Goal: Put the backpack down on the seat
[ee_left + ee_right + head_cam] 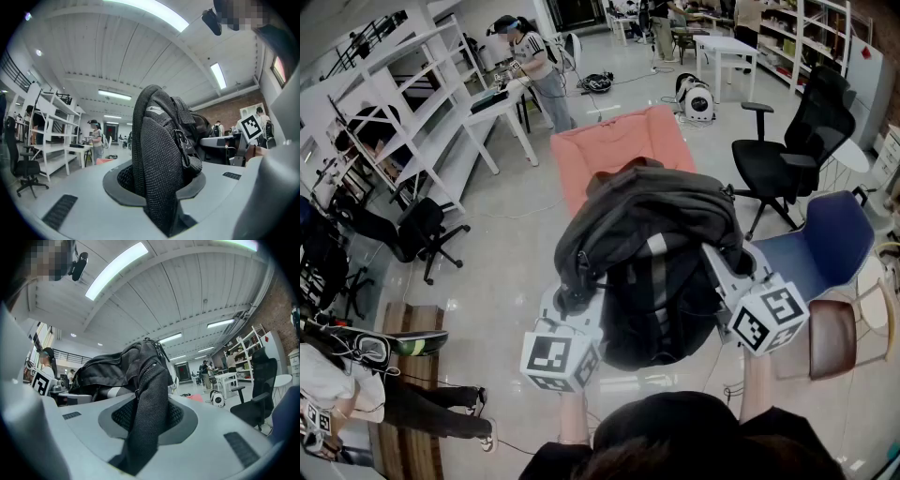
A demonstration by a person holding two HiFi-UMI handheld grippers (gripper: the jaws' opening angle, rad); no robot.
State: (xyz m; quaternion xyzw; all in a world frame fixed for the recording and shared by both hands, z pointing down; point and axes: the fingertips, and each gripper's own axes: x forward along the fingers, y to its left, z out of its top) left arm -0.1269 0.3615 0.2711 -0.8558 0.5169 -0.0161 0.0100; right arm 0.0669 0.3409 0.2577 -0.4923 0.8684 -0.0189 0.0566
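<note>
Left tongs (161, 197) and right tongs (140, 427) both clamped on backpack (661, 281), hung between them; fabric may slip loose short of seat (614, 145) ahead.

The backpack (661, 272) is dark, matt woven cloth with a paler, smoother stripe down its back; its strap (157, 178) is coarse, rough mesh webbing; the left tongs (574, 307) and right tongs (724, 272) are smooth matt grey plastic with darker ribbed patches; the floor (506, 272) is pale and glossy with reflections; the orange seat (614, 145) looks like soft matt cloth; the blue chair (825, 239) has a smooth hard shell.
</note>
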